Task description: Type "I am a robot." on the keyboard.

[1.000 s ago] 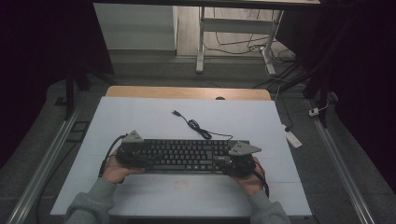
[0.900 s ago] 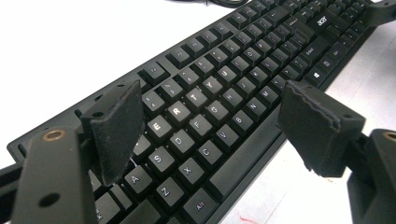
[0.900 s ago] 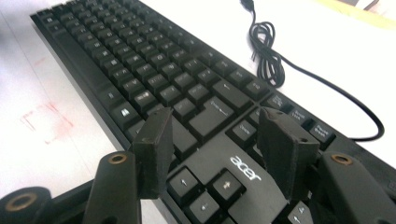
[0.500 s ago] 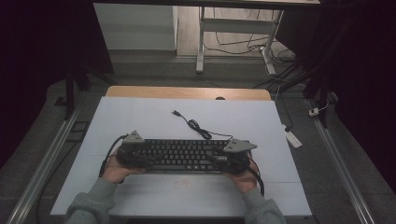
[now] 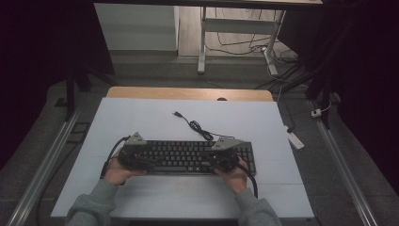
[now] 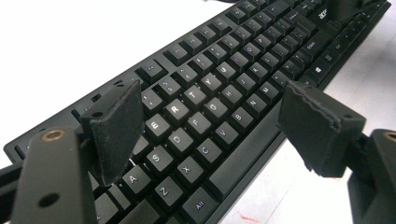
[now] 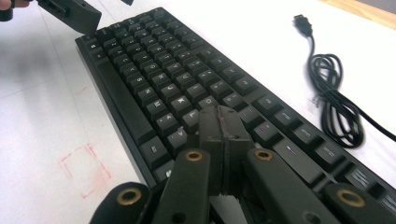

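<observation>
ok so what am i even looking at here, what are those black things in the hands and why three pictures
A person sits at a white table and holds a hand-held grabbing tool in each hand, so there is no robot arm here. The high view looks down from above: the left tongs and the right tongs both sit over a black keyboard.

The other two pictures come from small cameras riding on the tools, each looking along its own jaws. In the left gripper view the tongs are open, one pad on each side above the letter keys. In the right gripper view the tongs are shut, their tip down at the keys, gripping nothing.

The keyboard's cable lies loosely bunched behind it, its plug unconnected. Nothing is held.
</observation>
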